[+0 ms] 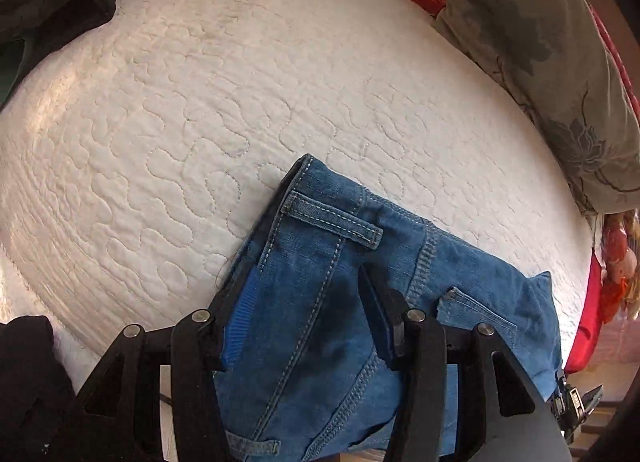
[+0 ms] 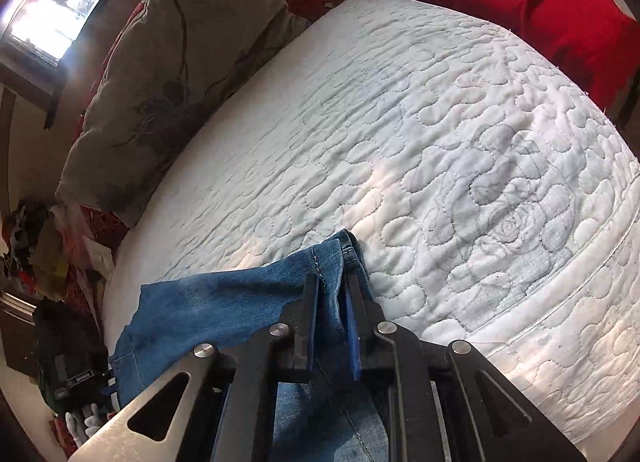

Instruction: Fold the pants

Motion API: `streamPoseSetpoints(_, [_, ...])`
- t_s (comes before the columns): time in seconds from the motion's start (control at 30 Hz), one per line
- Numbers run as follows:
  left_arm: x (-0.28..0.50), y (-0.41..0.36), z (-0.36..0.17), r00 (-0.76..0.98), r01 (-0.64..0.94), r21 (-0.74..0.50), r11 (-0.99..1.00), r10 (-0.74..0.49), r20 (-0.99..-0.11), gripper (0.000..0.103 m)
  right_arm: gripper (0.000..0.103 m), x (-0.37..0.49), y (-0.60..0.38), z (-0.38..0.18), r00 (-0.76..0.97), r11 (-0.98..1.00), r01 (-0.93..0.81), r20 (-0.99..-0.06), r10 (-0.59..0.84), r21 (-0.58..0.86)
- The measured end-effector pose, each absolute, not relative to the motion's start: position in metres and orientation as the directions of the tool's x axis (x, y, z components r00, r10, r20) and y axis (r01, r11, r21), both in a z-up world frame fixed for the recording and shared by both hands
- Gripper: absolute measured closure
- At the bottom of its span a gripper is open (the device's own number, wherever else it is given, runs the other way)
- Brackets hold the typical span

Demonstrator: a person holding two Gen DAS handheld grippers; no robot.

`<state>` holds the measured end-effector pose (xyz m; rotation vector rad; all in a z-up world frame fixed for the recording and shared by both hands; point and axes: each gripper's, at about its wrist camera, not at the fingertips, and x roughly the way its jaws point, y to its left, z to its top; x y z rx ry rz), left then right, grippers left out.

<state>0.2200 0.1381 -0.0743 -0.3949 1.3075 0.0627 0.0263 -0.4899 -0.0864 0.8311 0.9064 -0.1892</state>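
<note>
Both jaws clenched on blue jeans (image 1: 320,302) (image 2: 224,302), legs cut off below frame.

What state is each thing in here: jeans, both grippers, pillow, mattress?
Jeans: partly folded, lying on the mattress, held by both grippers.
Left gripper: jaws wide, denim between them; grip unclear.
Right gripper: shut on a bunched jeans edge.
Pillow: lying at the mattress edge.
Mattress: bare, quilted.

Both my wrist cameras sit low and close over the white quilted mattress (image 1: 240,110), my left facing across it with the floral pillow (image 1: 552,62) at its right, my right seeing that pillow at its left.
</note>
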Motion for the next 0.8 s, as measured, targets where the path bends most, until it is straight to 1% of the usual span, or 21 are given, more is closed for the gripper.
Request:
streamPoseSetpoints(0.03, [0.216, 0.134, -0.063, 0.289, -0.234, -0.259, 0.937, -0.187, -0.939, 0.053, 0.083, 0.014, -0.495, -0.08, 0.653, 0.653, 0.466, -0.73, 0.201, 0.597])
streamPoseSetpoints(0.1, [0.211, 0.113, -0.039, 0.322, -0.133, -0.252, 0.959, -0.198, -0.926, 0.053, 0.061, -0.014, -0.5, -0.072, 0.68, 0.613, 0.463, -0.7, 0.218, 0.64])
streamPoseSetpoints(0.13, [0.21, 0.097, -0.029, 0.326, -0.071, -0.25, 0.966, -0.214, -0.921, 0.053, 0.059, -0.03, -0.5, -0.07, 0.678, 0.602, 0.472, -0.702, 0.22, 0.644])
streamPoseSetpoints(0.23, [0.211, 0.032, -0.006, 0.291, 0.137, -0.266, 0.954, -0.296, -0.91, 0.053, 0.057, -0.078, -0.491, -0.077, 0.677, 0.566, 0.473, -0.69, 0.258, 0.676])
streamPoseSetpoints(0.3, [0.216, -0.02, 0.001, 0.232, 0.273, -0.277, 0.921, -0.342, -0.91, 0.048, 0.054, -0.11, -0.484, -0.091, 0.69, 0.504, 0.477, -0.662, 0.292, 0.72])
streamPoseSetpoints(0.43, [0.222, -0.138, 0.012, 0.099, 0.462, -0.299, 0.835, -0.384, -0.918, 0.048, 0.052, -0.144, -0.473, -0.128, 0.721, 0.354, 0.483, -0.594, 0.357, 0.8])
streamPoseSetpoints(0.5, [0.218, -0.188, 0.016, 0.048, 0.524, -0.294, 0.799, -0.372, -0.927, 0.048, 0.052, -0.149, -0.472, -0.144, 0.724, 0.308, 0.499, -0.585, 0.365, 0.81])
streamPoseSetpoints(0.6, [0.213, -0.257, 0.015, -0.027, 0.605, -0.288, 0.742, -0.343, -0.939, 0.048, 0.052, -0.144, -0.468, -0.164, 0.752, 0.198, 0.484, -0.521, 0.404, 0.852])
streamPoseSetpoints(0.77, [0.207, -0.346, -0.002, -0.112, 0.711, -0.261, 0.653, -0.261, -0.959, 0.048, 0.052, -0.125, -0.46, -0.175, 0.78, 0.151, 0.441, -0.461, 0.423, 0.885])
streamPoseSetpoints(0.8, [0.206, -0.36, -0.008, -0.127, 0.732, -0.257, 0.631, -0.244, -0.961, 0.048, 0.055, -0.126, -0.457, -0.175, 0.786, 0.162, 0.431, -0.458, 0.415, 0.888])
